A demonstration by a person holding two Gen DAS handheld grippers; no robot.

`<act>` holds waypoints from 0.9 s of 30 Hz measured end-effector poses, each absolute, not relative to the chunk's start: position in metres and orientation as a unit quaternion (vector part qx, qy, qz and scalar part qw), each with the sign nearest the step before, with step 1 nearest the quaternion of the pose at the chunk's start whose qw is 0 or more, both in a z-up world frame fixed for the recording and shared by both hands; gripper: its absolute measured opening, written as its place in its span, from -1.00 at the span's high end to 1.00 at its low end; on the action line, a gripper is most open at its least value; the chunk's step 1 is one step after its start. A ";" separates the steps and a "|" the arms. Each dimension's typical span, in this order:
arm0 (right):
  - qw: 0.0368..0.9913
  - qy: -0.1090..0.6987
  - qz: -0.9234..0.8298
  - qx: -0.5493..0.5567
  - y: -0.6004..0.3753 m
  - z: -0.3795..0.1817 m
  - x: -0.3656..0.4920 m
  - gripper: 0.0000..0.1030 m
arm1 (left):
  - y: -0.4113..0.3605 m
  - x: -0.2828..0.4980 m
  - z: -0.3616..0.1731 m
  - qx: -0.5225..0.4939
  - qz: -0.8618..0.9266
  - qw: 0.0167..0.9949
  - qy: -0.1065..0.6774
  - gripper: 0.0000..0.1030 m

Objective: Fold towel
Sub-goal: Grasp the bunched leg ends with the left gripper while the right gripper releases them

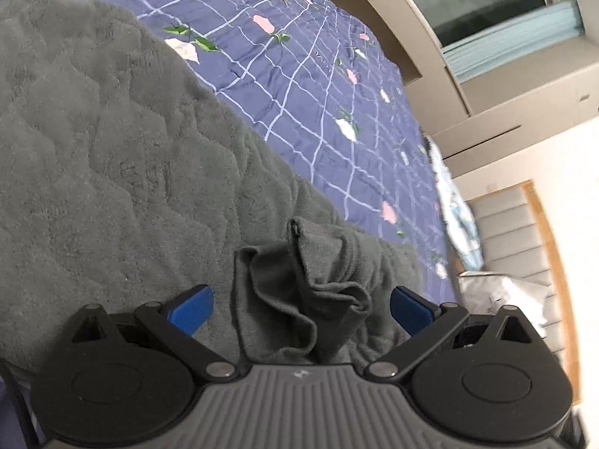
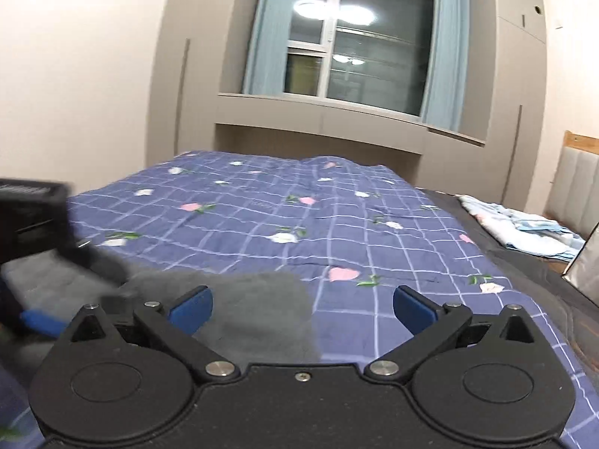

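Note:
A grey fluffy towel [image 1: 112, 157] lies spread on the bed. One corner of the towel [image 1: 318, 292] is bunched and crumpled between the wide-apart blue fingers [image 1: 191, 312] of my left gripper [image 1: 301, 308], which is open and not clamped on it. In the right wrist view my right gripper [image 2: 301, 308] is open, hovering above the towel's right end [image 2: 258, 310], with nothing between its fingers. The left gripper's black body [image 2: 33, 205] shows blurred at the left edge of that view.
The bed has a blue checked quilt [image 2: 299, 217] with flower prints. A light blue folded cloth [image 2: 524, 228] lies near the padded headboard [image 2: 576, 187]. A window with blue curtains [image 2: 355, 37] and grey cabinets stand beyond the bed.

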State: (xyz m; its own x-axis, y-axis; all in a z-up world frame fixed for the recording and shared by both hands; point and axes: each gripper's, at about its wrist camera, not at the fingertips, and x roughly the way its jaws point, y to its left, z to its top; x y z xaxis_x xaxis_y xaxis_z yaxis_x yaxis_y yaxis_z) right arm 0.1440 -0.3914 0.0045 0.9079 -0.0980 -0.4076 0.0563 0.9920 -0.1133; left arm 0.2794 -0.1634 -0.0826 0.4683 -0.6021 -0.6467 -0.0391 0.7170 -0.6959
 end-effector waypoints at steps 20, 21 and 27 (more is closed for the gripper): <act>0.957 0.284 -0.053 0.031 -0.409 -0.061 0.184 -0.99 | -0.175 0.247 -0.071 -0.305 -0.184 0.822 0.445 -0.89; 0.957 0.283 -0.053 0.029 -0.408 -0.061 0.184 -0.99 | -0.175 0.249 -0.073 -0.306 -0.174 0.822 0.448 -0.88; 0.957 0.283 -0.047 0.032 -0.410 -0.060 0.182 -0.99 | -0.169 0.250 -0.081 -0.307 -0.138 0.821 0.461 -0.19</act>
